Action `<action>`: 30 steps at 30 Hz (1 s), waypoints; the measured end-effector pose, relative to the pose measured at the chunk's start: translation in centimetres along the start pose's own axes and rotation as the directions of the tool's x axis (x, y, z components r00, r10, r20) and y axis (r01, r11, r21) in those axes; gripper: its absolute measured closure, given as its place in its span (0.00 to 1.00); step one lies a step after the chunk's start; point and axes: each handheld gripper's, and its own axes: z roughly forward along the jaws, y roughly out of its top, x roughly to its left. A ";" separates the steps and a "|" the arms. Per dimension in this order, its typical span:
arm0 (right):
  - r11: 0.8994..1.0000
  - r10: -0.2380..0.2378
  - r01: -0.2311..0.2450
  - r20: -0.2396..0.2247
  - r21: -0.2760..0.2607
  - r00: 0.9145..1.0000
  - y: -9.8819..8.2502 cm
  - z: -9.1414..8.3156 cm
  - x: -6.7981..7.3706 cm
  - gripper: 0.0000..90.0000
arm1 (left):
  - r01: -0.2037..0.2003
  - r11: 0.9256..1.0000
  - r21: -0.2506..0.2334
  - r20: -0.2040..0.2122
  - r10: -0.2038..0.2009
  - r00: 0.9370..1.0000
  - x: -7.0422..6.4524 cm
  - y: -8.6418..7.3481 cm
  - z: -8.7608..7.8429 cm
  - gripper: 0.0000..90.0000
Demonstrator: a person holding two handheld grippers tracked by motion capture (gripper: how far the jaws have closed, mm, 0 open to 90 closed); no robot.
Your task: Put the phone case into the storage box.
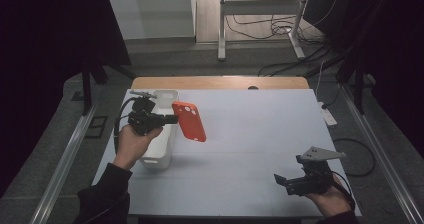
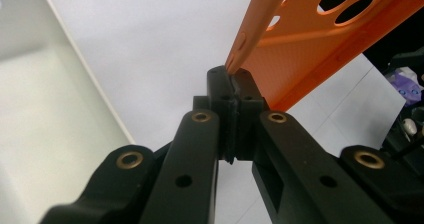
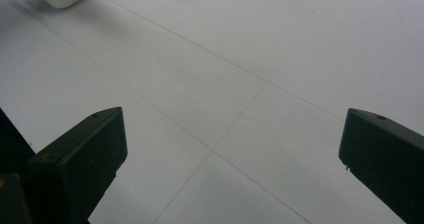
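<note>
The far edge of the orange phone case (image 1: 189, 121) runs out of the left gripper view, so there its full outline is cut off; the high view gives the whole shape, a rounded rectangle with small camera openings near one end. In the left gripper view it reads as thin, smooth moulded plastic with a fine dotted texture inside and oval cut-outs (image 2: 345, 4). The left gripper (image 1: 167, 119) has its jaws pressed together on one thin edge of the case, holding it in the air above the table's left part, just beside the white bin (image 1: 161, 149), tilted with its long side slanting down toward the table's middle. The bin is a smooth, rounded-corner plastic tub standing near the table's left edge; the hand and gripper body cover part of it, and its inside (image 2: 45, 114) looks pale and plain.

The right gripper (image 1: 281, 180) sits low near the table's near right corner, its blunt, matte black jaws spread wide apart with nothing between them. Under them lies the white table (image 3: 235, 69), crossed by faint seams.
</note>
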 end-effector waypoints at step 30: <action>0.996 0.083 -0.085 0.095 0.017 0.992 -2.4 -2.6 -1.3 0.00 | 0.026 0.999 -0.021 -0.069 -0.027 0.997 2.3 2.1 -2.9 0.99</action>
